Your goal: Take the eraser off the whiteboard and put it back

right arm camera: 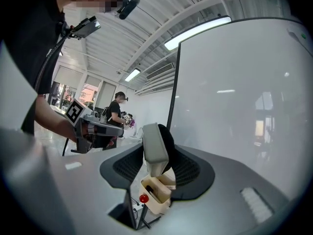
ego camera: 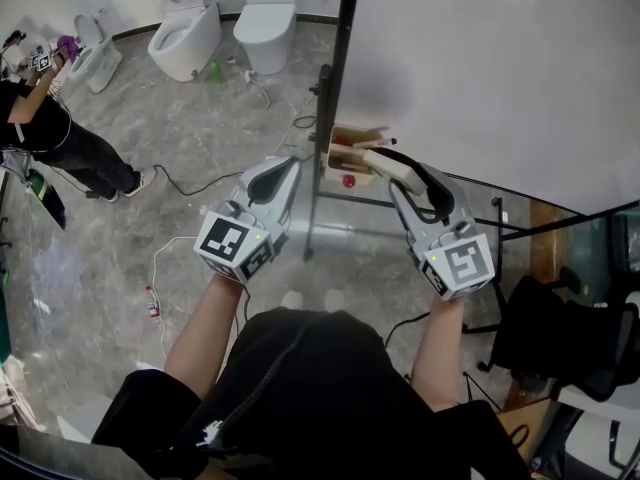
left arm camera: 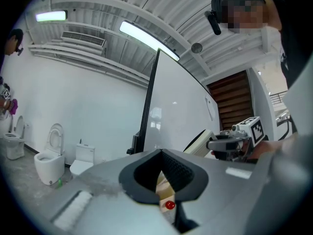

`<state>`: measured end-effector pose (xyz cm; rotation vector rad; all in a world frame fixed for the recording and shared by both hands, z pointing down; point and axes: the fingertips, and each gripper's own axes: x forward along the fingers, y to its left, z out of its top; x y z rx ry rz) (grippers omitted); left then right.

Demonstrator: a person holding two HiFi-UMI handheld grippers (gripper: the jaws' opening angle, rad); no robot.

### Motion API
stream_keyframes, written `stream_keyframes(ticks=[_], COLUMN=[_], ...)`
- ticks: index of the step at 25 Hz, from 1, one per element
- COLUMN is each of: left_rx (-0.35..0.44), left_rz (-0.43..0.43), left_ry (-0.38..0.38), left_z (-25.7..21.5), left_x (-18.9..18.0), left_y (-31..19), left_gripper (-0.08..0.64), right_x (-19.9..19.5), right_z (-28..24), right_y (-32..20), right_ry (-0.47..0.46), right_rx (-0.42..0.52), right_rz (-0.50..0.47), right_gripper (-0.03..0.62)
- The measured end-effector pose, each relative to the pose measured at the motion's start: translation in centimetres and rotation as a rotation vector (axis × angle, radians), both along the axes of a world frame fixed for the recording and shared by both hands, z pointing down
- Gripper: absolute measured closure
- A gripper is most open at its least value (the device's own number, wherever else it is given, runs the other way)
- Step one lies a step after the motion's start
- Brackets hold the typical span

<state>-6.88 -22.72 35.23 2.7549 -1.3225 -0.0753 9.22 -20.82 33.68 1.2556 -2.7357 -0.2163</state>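
Step in hand: the put-back half. The cream-backed block eraser with black felt (ego camera: 393, 164) is off the large white whiteboard (ego camera: 480, 68) and clamped in the right gripper (ego camera: 402, 171). Its fingers stand fairly wide, one on each long side of the eraser. In the right gripper view the eraser (right arm camera: 155, 148) stands upright between the fingers. Its cream face is to the left and its black felt is to the right, towards the whiteboard (right arm camera: 244, 97).

The eraser sits near the board's left edge, above a small pale wooden box (ego camera: 350, 153) fixed on the stand, which has a red round knob (ego camera: 347, 180) on it. I cannot tell whether the felt touches the board; it looks just off.

The left gripper (ego camera: 276, 176) hangs left of the black board post. Its fingers are drawn together at the tips and hold nothing. Only the box and the red knob (left arm camera: 169, 205) show through the slit behind them.

Next move, as I judge it:
- Shift the eraser right, onto the bare board face.
- Press it flat so it sticks.
- Then spread the right fingers and back away level.

The risk is a tilted contact, so the eraser drops past the box to the floor.
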Motion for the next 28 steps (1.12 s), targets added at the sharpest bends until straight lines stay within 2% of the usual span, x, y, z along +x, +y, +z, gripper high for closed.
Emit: stream_keyframes(ticks=[5, 14, 18, 28], left_rx=[0.0, -0.004, -0.013, -0.024], left_rz=[-0.038, -0.082, -0.119, -0.166], left_ry=[-0.016, 0.018, -0.01, -0.006], left_z=[0.5, 0.6, 1.0, 1.6], left_x=[-0.4, -1.4, -2.1, -3.0], left_y=[-0.6, -1.1, -1.3, -0.8], left_gripper=[0.555, 0.555, 0.555, 0.555], right_x=[-0.3, -1.4, -1.8, -1.3], right_z=[1.0, 2.5, 3.8, 6.1], right_y=[-1.1, -2.9, -3.5, -5.3], right_ry=[0.016, 0.053, 0.074, 0.118], right_rx=[-0.016, -0.046, -0.071, -0.132], right_rz=[-0.028, -0.091, -0.114, -0.163], right_gripper=[0.405, 0.405, 0.405, 0.405])
